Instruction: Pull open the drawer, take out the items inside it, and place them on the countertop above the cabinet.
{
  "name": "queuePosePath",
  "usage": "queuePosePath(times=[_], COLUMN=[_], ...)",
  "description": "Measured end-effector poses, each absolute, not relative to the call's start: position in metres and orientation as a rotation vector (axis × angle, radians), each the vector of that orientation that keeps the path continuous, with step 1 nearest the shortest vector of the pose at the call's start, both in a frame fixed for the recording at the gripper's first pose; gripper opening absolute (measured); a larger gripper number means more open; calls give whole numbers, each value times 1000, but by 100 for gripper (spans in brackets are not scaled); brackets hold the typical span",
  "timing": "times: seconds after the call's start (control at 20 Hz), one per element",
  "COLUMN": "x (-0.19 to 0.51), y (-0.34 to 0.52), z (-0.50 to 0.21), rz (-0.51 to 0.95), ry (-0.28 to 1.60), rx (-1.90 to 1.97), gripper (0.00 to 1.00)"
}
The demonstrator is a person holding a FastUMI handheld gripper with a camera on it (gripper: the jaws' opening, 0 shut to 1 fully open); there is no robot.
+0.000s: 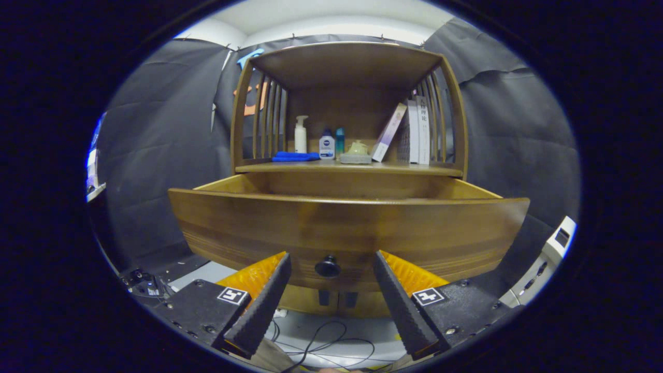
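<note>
**Q:** Where does the drawer stand?

**A:** The wooden drawer (347, 228) is pulled out of the cabinet (347, 67), its curved front panel facing the camera. The dark round knob (327, 266) sits low on that panel.

**Q:** And the tool?

**A:** The tool (331, 267) is spread apart, gripping nothing. Its fingers (264, 300) flank the knob, one on each side, without touching it.

**Q:** What is inside the drawer?

**A:** Cannot tell. The front panel hides the floor of the drawer; only the upper inner walls show.

**Q:** What rests on the bench above the drawer?

**A:** On the bench (352, 167), directly behind the drawer, a folded blue cloth (295, 156) lies toward one slatted side. Beside it stand a white pump bottle (300, 134), a small white bottle with a dark blue cap (326, 145) and a slim teal bottle (340, 141). Next comes a pale green teapot-like piece (357, 149) on a small tray. A book (388, 132) leans against upright books (417, 132) at the other slatted side.

**Q:** Below the drawer?

**A:** Dark cables (321, 342) trail across a pale floor.
</note>
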State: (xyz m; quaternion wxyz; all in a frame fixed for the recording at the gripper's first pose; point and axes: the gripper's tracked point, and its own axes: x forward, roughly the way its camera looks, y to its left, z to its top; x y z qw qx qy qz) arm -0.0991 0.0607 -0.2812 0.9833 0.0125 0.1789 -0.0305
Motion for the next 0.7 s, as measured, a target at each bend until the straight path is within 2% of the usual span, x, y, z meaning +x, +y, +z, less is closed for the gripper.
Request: queuePosePath(times=[0.55, 0.7], x=[-85, -77], y=[56, 59], z=[-286, -290], rz=[-197, -189], ry=[338, 342], rx=[-31, -15], gripper=[99, 100])
